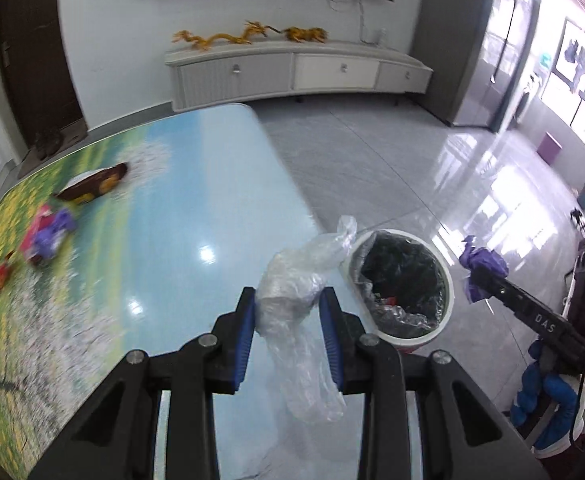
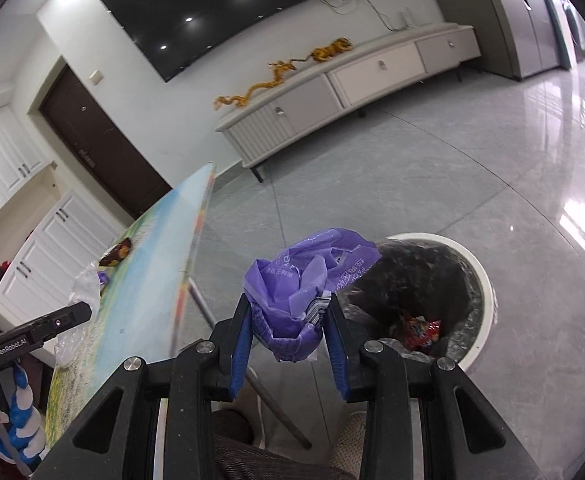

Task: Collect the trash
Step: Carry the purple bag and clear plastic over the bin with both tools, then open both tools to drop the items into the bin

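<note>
Left gripper [image 1: 288, 300] clenched on crumpled clear plastic bag [image 1: 292, 284], long axis running away toward the white trash bin [image 1: 446, 280], over table edge [image 1: 180, 208]. Right gripper [image 2: 288, 320] clamps wadded purple bag [image 2: 304, 280] just beside the bin

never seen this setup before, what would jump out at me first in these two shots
Each gripper is clamped on a piece of trash: the left gripper holds a crumpled clear plastic bag at the table's edge, and the right gripper holds a scrunched purple bag over the floor. Just beyond them stands a white bin with a black liner, some wrappers already inside. More litter lies on the far side of the landscape-print table.
</note>
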Demonstrator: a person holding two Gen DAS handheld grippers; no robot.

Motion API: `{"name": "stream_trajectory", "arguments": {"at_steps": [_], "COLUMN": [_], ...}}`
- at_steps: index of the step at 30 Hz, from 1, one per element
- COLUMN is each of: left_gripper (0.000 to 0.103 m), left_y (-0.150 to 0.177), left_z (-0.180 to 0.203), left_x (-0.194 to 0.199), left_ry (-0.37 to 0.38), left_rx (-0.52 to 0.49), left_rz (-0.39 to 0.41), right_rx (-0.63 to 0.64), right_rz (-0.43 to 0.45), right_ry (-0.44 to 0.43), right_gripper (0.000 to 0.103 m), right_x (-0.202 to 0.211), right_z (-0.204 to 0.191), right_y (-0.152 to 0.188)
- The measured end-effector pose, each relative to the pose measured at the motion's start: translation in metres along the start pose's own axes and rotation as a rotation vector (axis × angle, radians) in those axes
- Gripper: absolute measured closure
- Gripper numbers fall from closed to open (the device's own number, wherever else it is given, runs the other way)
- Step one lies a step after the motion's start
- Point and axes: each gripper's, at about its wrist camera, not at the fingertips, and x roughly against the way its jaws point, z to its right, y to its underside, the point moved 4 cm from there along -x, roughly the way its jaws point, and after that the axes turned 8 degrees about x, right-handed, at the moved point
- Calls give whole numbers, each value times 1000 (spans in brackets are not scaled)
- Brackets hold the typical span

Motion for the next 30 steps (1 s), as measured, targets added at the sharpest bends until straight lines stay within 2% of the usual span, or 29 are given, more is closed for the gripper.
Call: {"name": "stream_trajectory", "arguments": {"at_steps": [6,17,20,22,23,25,30], "left_gripper": [72,72,67,51,48,47,46], "left_y": [-20,-36,-37,-40,-41,-42,-43], "left_z": [50,121,139,148,149,152,148], "left_x": [-41,-108,-120,-127,-129,-129,-123], "left_ry": [34,140,204,219,225,243,233], "left_rx": [-69,-101,-92,-84,-74,-58,-46], "left_rz": [-48,-153,-191,-198,-199,-203,-182], "right_rx": [-45,-64,-72,-78,-80,-88,-84], "right_rz": [-26,-115,-131,-137,-136,-136,-137], "right_ry": [52,110,141,163,175,191,217], "right_gripper": [71,68,61,51,48,46,43], "right_x": [-11,-46,-52,-53,-51,-49,-40], "right_z": [34,76,83,89,91,96,95], "right_y": [-3,-8,-10,-11,-11,-11,-7]}}
